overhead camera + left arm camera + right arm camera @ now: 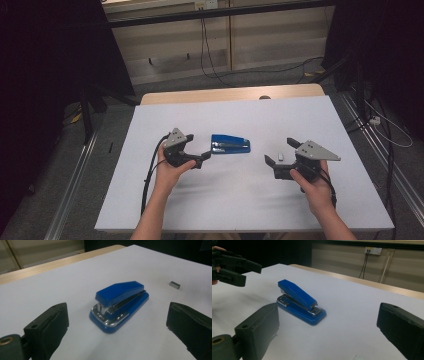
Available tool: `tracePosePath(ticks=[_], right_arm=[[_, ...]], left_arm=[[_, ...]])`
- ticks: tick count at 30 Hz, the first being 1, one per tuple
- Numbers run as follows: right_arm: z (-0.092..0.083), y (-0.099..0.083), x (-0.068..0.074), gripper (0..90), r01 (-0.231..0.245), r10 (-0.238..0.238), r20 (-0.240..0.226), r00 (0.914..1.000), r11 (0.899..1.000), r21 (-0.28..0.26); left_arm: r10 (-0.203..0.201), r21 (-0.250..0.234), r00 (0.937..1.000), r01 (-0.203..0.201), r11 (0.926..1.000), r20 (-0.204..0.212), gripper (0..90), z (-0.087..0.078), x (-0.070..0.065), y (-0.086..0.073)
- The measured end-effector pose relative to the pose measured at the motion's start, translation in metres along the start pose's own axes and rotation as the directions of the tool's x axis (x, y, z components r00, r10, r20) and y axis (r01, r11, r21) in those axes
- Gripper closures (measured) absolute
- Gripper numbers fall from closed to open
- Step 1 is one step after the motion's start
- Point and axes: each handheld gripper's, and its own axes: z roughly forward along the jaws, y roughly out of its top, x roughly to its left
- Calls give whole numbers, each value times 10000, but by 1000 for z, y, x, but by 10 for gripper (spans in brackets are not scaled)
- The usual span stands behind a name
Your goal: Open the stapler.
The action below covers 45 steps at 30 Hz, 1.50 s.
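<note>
Your left claw (200, 159) sits wide open just beside the blue stapler (230, 144), which lies mid-counter (300, 115), long axis running left to right. Your right claw (281, 155) (also open, empty) waits farther off, so left's closer.

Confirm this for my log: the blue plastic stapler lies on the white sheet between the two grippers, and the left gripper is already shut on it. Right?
Not quite. The blue plastic stapler does lie on the white sheet between the two grippers, but the left gripper is open, not shut on it. The left gripper view shows its black jaws spread wide, with the stapler lying free beyond them.
</note>
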Motion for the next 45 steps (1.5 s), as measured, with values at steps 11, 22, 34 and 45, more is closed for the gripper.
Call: tracePosePath(ticks=[11,22,34,45], right_arm=[[8,2,-1,38,-35,36,-147,9999,9999,99],[18,3,0,40,-63,69,-200,9998,9996,274],[29,6,4,40,-172,180,-208,9996,9991,386],[46,2,17,33,-132,157,-423,9990,9982,586]], left_arm=[[-63,280,9994,54,9996,327,98,29,20,3],[615,1056,9937,-713,9919,936,205,58,28,6],[601,1450,9823,-865,9857,1777,505,67,29,1],[129,1030,9818,-329,9941,1893,519,61,28,8]])
